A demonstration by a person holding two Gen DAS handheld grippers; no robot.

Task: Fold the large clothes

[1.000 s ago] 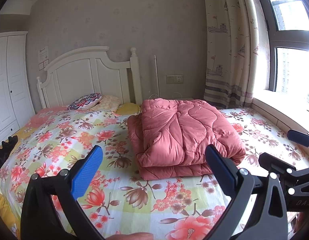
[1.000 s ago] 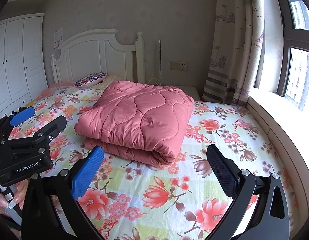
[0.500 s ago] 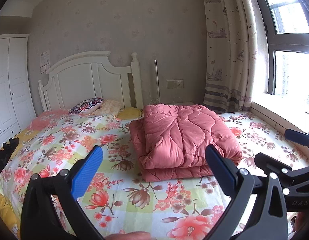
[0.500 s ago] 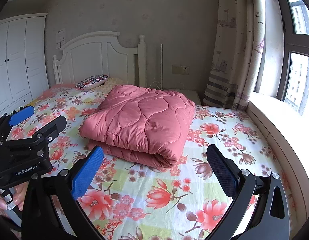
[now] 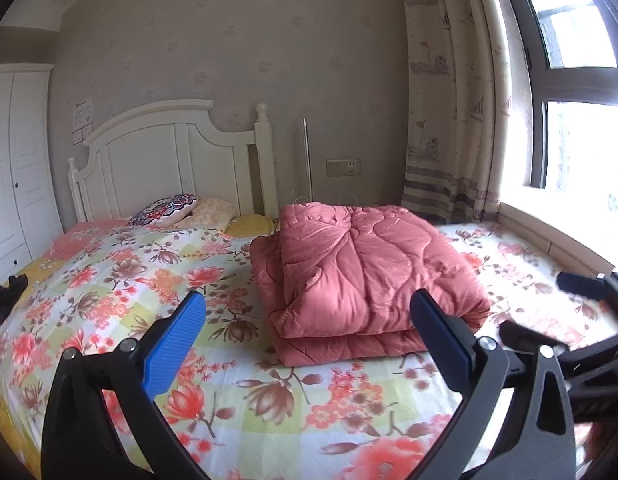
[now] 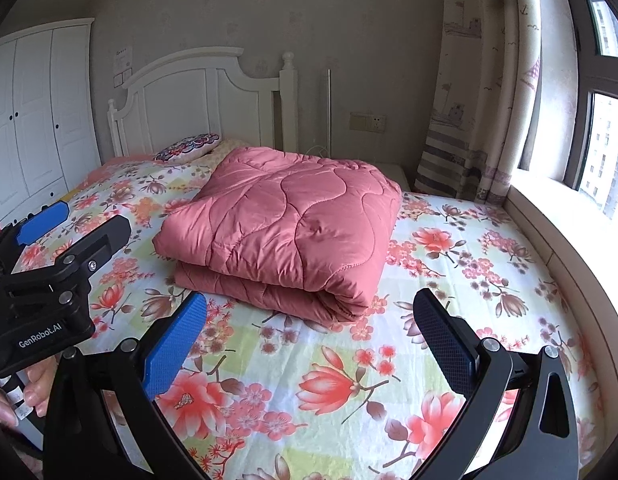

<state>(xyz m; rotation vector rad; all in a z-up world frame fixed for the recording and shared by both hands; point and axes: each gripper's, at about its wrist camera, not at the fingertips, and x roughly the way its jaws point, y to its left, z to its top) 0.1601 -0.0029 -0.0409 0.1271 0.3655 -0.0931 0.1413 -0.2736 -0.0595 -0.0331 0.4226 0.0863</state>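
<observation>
A pink quilted comforter (image 5: 361, 272) lies folded in a thick stack on the floral bed sheet (image 5: 121, 284); it also shows in the right wrist view (image 6: 285, 224). My left gripper (image 5: 309, 344) is open and empty, held above the sheet in front of the comforter, apart from it. My right gripper (image 6: 309, 344) is open and empty, also short of the comforter's near edge. The left gripper shows at the left of the right wrist view (image 6: 53, 264), and the right gripper at the right of the left wrist view (image 5: 589, 320).
A white headboard (image 5: 169, 160) and pillows (image 5: 169, 210) stand at the far end. A white wardrobe (image 6: 33, 120) is at the left. A window sill (image 6: 569, 216), curtain (image 6: 481, 100) and window run along the right. A dark object (image 5: 5, 300) lies at the bed's left edge.
Both grippers have pulled back and risen slightly; the comforter looks a little farther away. The jaws stay open and the comforter has not moved.
</observation>
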